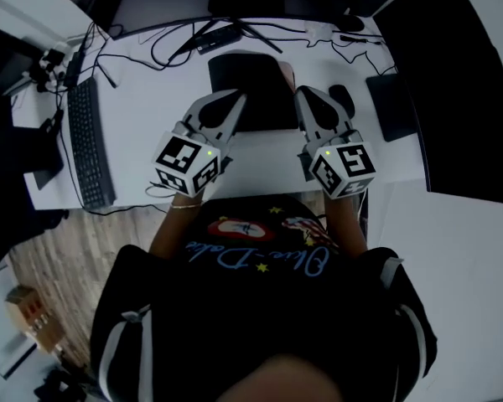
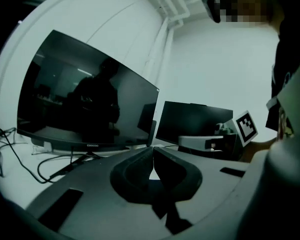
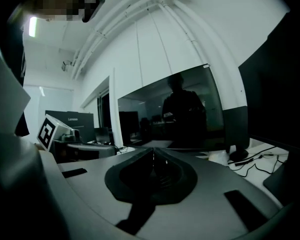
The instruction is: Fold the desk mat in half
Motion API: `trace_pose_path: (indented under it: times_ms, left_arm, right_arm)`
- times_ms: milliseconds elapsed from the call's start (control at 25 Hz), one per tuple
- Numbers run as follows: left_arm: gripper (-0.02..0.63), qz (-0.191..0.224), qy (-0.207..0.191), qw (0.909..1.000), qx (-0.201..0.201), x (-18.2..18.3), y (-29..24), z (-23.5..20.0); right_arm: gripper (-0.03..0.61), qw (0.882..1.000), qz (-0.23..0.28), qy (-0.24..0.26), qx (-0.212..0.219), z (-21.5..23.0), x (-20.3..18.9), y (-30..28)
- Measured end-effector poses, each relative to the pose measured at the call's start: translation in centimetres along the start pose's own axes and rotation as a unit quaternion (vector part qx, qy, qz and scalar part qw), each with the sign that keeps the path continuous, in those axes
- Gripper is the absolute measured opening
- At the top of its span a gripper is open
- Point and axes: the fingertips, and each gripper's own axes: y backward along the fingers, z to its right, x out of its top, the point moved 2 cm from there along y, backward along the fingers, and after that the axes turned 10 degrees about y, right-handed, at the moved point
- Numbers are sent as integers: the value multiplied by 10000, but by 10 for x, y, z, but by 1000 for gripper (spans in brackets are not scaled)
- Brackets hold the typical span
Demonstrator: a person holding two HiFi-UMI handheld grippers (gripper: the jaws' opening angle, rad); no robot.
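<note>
Nearest, the person's dark-shirted chest fills the bottom of the head view, with both arms reaching forward over the near edge of the white desk [image 1: 151,115]. The left gripper [image 1: 237,100] and the right gripper [image 1: 302,96] are held side by side above the desk, a little apart, noses pointing away from the person. Each gripper's own view looks out level at a monitor [image 2: 85,109] and not down at the desk, so both seem raised off the surface. In those views the jaws of each are pressed together at the tips with nothing between them, so both tongs are closed and empty. Just beyond and between the two noses lies the desk mat [image 1: 250,86], a dark rectangle flat on the middle of the desk, its near edge roughly level with the jaw tips. Neither gripper appears to touch it. No lifted edge or raised flap shows. From this height I cannot tell whether it is one layer or two, so whether the fold is already made or not yet begun is unclear. If it is unfolded, all the work remains: opening the tongs, catching one edge, carrying it over and laying it on the opposite edge. A mouse [image 1: 342,99] sits just right of the mat, a keyboard [image 1: 90,145] well off to the left, and loose cables [image 1: 172,44] trail along the far side below the screens.
</note>
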Motion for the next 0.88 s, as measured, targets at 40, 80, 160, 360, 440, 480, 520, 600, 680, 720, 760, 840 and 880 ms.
trace_pose_path:
  times_ms: [40, 80, 160, 360, 440, 480, 520, 600, 680, 720, 760, 840, 880]
  left_arm:
    - [5, 22, -148, 9998, 104, 3, 7, -2]
    - [5, 51, -295, 9993, 207, 5, 14, -4]
    - [5, 122, -506, 9978, 422, 8, 28, -7]
    - [5, 313, -465, 9952, 802, 12, 52, -15]
    - [5, 371, -440, 9944, 886, 13, 56, -17]
    - [5, 383, -463, 9939, 923, 14, 58, -18]
    - [5, 386, -501, 9934, 954, 14, 59, -19]
    - [5, 354, -561, 9928, 999, 15, 60, -19]
    - [5, 333, -559, 9929, 998, 15, 59, -19]
    - [5, 341, -556, 9930, 985, 15, 59, -19]
    - [5, 348, -561, 9930, 977, 16, 59, -19]
    - [5, 348, -577, 9930, 966, 16, 59, -18]
    - [5, 349, -578, 9932, 952, 16, 58, -18]
  right_arm:
    - [3, 9999, 49, 19, 89, -4, 4, -3]
    - [3, 9998, 90, 38, 174, -9, 7, -6]
    - [2, 9993, 132, 72, 329, -17, 13, -12]
    - [0, 9978, 136, 148, 632, -36, 17, -24]
    - [0, 9971, 139, 182, 729, -41, 18, -27]
    - [0, 9968, 142, 193, 765, -42, 18, -29]
    - [0, 9965, 144, 204, 792, -44, 18, -30]
    - [0, 9962, 141, 223, 828, -46, 20, -31]
    - [0, 9961, 119, 241, 841, -47, 21, -32]
    - [0, 9961, 105, 250, 844, -47, 21, -32]
    - [0, 9960, 95, 257, 846, -48, 21, -32]
    - [0, 9960, 82, 264, 850, -48, 21, -32]
    - [0, 9960, 73, 267, 852, -48, 20, -32]
